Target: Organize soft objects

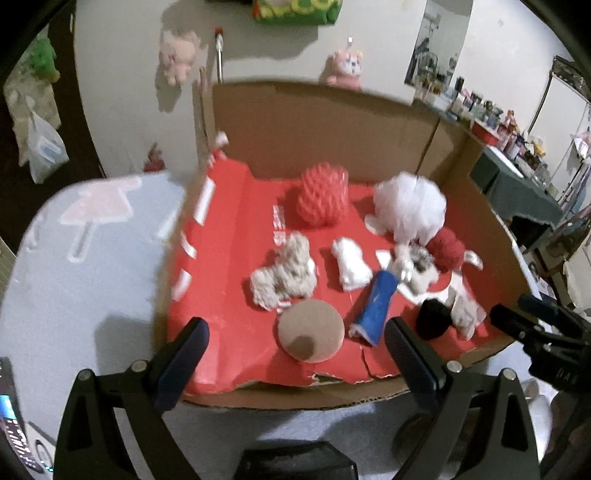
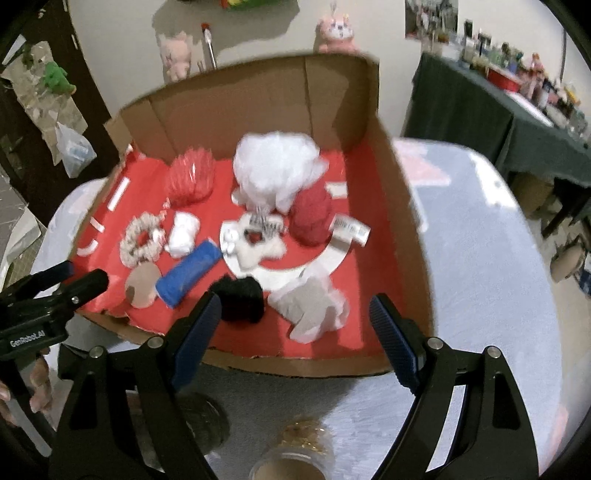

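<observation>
A shallow cardboard box with a red floor holds several soft things: a red mesh puff, a white puff, a beige scrunchie, a white roll, a blue roll, a tan round pad, a black pom, a red yarn ball and a grey-white cloth. My left gripper is open and empty at the box's near edge, over the pad. My right gripper is open and empty over the cloth.
The box sits on a pale blue patterned cover. Plush toys hang on the wall behind. A dark green table with bottles stands at the right. A round lidded jar lies below my right gripper.
</observation>
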`<action>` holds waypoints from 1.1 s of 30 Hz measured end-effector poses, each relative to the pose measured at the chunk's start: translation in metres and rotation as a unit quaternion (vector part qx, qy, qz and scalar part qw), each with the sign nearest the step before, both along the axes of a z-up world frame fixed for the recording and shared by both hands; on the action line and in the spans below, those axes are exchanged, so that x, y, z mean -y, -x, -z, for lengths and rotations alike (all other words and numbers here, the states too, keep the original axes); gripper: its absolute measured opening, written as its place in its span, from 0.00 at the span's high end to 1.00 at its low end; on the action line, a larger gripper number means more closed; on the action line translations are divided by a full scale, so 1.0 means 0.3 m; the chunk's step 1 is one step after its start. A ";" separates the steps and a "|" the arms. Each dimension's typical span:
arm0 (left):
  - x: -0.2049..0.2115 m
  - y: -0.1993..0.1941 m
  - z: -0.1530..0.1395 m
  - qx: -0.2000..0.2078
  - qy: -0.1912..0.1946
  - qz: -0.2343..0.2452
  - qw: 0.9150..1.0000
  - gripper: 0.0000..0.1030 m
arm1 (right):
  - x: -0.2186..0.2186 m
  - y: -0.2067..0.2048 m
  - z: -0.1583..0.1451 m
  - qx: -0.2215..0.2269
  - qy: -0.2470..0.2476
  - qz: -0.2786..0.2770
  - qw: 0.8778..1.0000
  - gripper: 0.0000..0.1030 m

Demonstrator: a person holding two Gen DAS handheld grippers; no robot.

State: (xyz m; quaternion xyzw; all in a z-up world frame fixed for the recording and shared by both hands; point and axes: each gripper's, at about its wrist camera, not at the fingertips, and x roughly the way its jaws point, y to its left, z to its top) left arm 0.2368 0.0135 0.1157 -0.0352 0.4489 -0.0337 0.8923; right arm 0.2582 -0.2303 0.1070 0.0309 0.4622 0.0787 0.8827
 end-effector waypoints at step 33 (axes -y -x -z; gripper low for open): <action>0.070 0.545 0.206 0.077 0.001 -0.014 0.997 0.00 | 0.000 0.596 0.183 0.119 0.023 0.002 0.993 0.07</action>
